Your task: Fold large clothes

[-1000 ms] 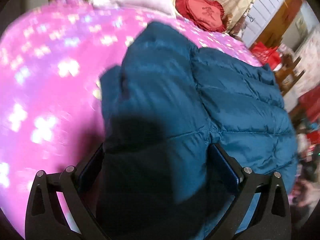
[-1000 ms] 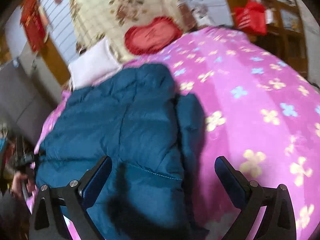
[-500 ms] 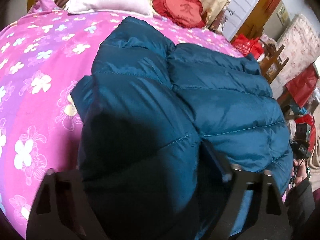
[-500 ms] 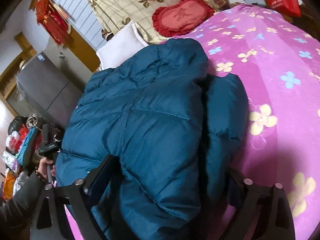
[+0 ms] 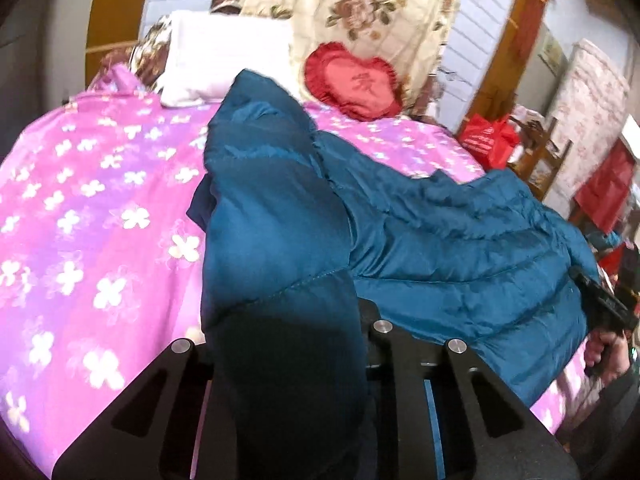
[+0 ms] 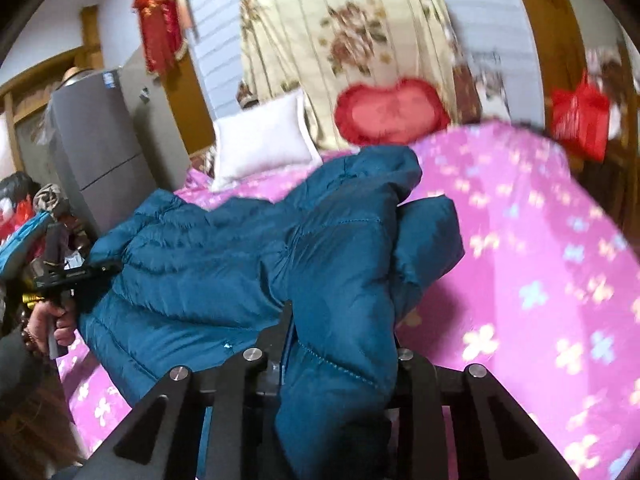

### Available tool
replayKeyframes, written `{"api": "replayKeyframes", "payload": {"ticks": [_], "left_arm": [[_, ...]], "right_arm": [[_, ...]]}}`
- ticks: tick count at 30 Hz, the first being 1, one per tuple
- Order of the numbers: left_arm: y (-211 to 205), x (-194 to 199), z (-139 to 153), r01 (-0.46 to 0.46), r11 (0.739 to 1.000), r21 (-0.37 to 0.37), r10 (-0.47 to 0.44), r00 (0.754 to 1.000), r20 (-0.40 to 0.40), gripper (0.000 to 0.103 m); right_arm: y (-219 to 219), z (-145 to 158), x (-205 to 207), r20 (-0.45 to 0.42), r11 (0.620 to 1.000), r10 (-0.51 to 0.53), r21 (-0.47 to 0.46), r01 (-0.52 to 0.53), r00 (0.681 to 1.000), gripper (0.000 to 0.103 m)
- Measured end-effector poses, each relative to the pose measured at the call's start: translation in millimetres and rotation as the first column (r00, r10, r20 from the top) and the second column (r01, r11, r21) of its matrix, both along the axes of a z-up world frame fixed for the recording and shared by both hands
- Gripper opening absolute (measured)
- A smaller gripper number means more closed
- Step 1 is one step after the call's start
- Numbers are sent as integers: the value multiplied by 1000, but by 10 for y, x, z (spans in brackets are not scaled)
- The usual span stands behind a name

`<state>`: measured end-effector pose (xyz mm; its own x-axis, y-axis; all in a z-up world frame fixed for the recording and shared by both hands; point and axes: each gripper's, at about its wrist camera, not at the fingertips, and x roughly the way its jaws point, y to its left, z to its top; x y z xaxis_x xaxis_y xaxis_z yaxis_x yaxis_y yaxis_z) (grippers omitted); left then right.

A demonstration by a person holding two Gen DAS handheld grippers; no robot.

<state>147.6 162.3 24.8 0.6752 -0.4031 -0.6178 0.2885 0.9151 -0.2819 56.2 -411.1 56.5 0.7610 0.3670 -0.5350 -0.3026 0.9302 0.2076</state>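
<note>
Now both hand-held grippers, left [image 5: 288, 344] and right [image 6: 340, 344], have just clamped and raised the blue jacket [image 5: 440, 240]

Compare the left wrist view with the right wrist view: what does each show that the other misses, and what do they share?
Left wrist only: the left gripper shut on the near hem of the teal jacket, and a wooden chair.
Right wrist only: the right gripper shut on the hem's other end, and a grey refrigerator.
Both: the jacket, pink floral bedspread, white pillow and red heart cushion. Both grippers' jaws have just been closing on fabric.
</note>
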Motion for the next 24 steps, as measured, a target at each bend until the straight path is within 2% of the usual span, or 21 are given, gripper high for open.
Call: {"api": "replayKeyframes", "payload": {"ticks": [3, 6, 8, 10, 11, 12, 13, 14, 15, 17, 18, 19, 20, 21, 22, 23, 24], "left_arm": [[-18, -321, 124, 22, 1000, -21, -21, 1000, 14, 18], [-20, -565, 94, 20, 998, -61, -19, 1000, 23, 18], [-104, -577, -63, 16, 1000, -11, -16, 999, 34, 22], [-151, -463, -292, 7, 1000, 25, -7, 1000, -24, 30], [-147, -391, -393, -9, 1000, 30, 11, 997, -73, 34], [-110, -334, -484, -22, 1000, 14, 23, 992, -124, 40], [-45, -315, -532, -36, 999, -22, 32, 986, -165, 42], [34, -342, -525, -56, 997, -57, 45, 983, -180, 43], [67, -377, -490, -64, 996, -63, 52, 982, -180, 43], [110, -504, -360, -67, 997, -27, 62, 986, -156, 44], [105, -592, -277, -68, 998, 14, 69, 988, -137, 47], [82, -721, -176, -79, 994, 70, 86, 991, -102, 58], [50, -849, -99, -83, 990, 111, 91, 994, -62, 66], [-13, -1046, 34, -73, 986, 148, 73, 997, 4, 81], [-56, -1197, 116, -60, 985, 164, 52, 997, 54, 89], [-108, -1365, 190, -48, 982, 180, 30, 994, 100, 90], [-186, -1572, 272, -37, 978, 205, 8, 990, 143, 94]], "right_arm": [[-70, 155, -262, 39, 1000, 18, -25, -17, 999, 26], [-162, 182, -442, 53, 998, 49, -30, -47, 997, 26], [-243, 69, -466, 34, 998, 55, -7, -54, 998, 26], [-351, -199, -363, -68, 999, 8, 53, -4, 998, 34], [-426, -393, -269, -171, 995, -29, 92, 45, 985, 49], [-495, -529, -202, -255, 989, -43, 129, 78, 966, 54], [-603, -700, -144, -360, 975, -65, 175, 136, 931, 54], [-733, -771, -167, -409, 949, -67, 256, 184, 910, 57], [-841, -739, -239, -421, 926, -96, 295, 236, 902, 57], [-946, -509, -432, -389, 910, -203, 264, 320, 899, 57], [-951, -366, -548, -363, 903, -254, 242, 355, 896, 58], [-919, -176, -718, -326, 893, -309, 224, 390, 893, 60], [-863, -50, -836, -302, 889, -334, 214, 405, 893, 67], [-773, 79, -973, -276, 888, -353, 201, 413, 894, 77], [-607, 225, -1161, -247, 894, -366, 176, 413, 897, 84], [-470, 308, -1298, -228, 902, -367, 150, 404, 902, 95], [-328, 369, -1423, -210, 913, -362, 119, 391, 908, 100]]}}
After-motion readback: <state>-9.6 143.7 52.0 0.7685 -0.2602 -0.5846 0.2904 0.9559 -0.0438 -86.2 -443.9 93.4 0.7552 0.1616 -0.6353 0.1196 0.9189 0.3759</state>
